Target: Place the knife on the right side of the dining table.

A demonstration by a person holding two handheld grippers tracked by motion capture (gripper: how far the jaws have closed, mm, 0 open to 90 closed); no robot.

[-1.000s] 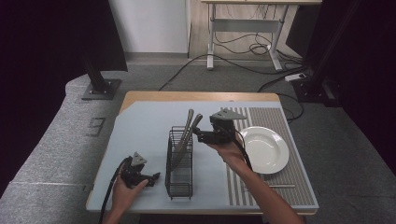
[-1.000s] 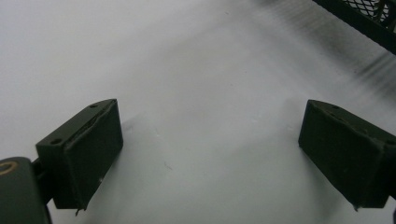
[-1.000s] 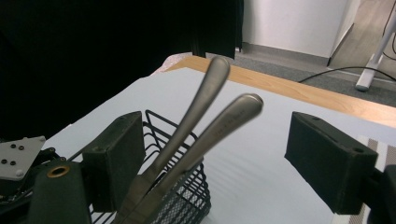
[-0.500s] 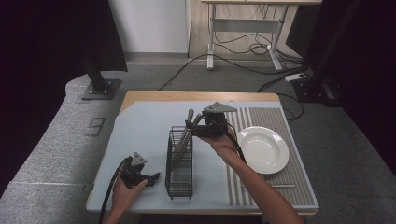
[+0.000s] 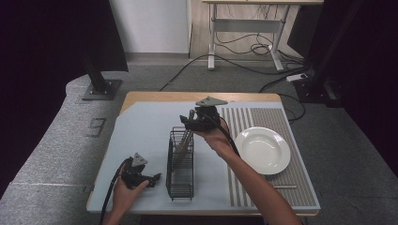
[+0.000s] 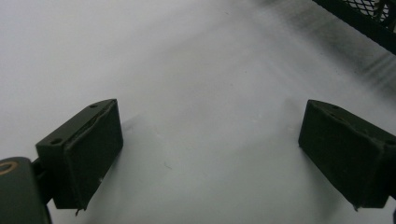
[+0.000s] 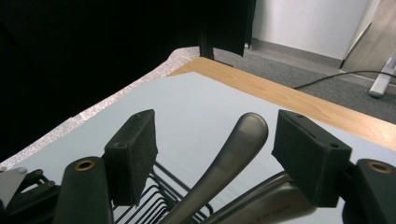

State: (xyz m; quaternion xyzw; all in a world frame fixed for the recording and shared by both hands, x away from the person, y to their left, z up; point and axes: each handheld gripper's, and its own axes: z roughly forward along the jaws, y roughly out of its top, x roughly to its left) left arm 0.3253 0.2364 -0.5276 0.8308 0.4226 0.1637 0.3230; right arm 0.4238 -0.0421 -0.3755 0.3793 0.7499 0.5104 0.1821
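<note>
A black wire cutlery basket (image 5: 180, 164) stands mid-table on the pale blue mat (image 5: 141, 136). Two metal utensil handles (image 5: 187, 133) lean out of its far end. My right gripper (image 5: 187, 123) is at the tops of those handles and stands open. In the right gripper view its jaws straddle one rounded handle (image 7: 236, 144) without closing on it, and a second handle (image 7: 261, 203) lies lower. My left gripper (image 5: 154, 178) rests on the mat left of the basket, open, with bare mat between its jaws in the left gripper view (image 6: 210, 158).
A white plate (image 5: 263, 150) sits on the grey striped mat (image 5: 244, 187) to the right, and a thin utensil (image 5: 281, 186) lies near that mat's front edge. The basket's corner (image 6: 359, 18) is just ahead of the left gripper.
My right gripper has moved left from beside the plate to the utensil handles above the basket. The left gripper has stayed put.
</note>
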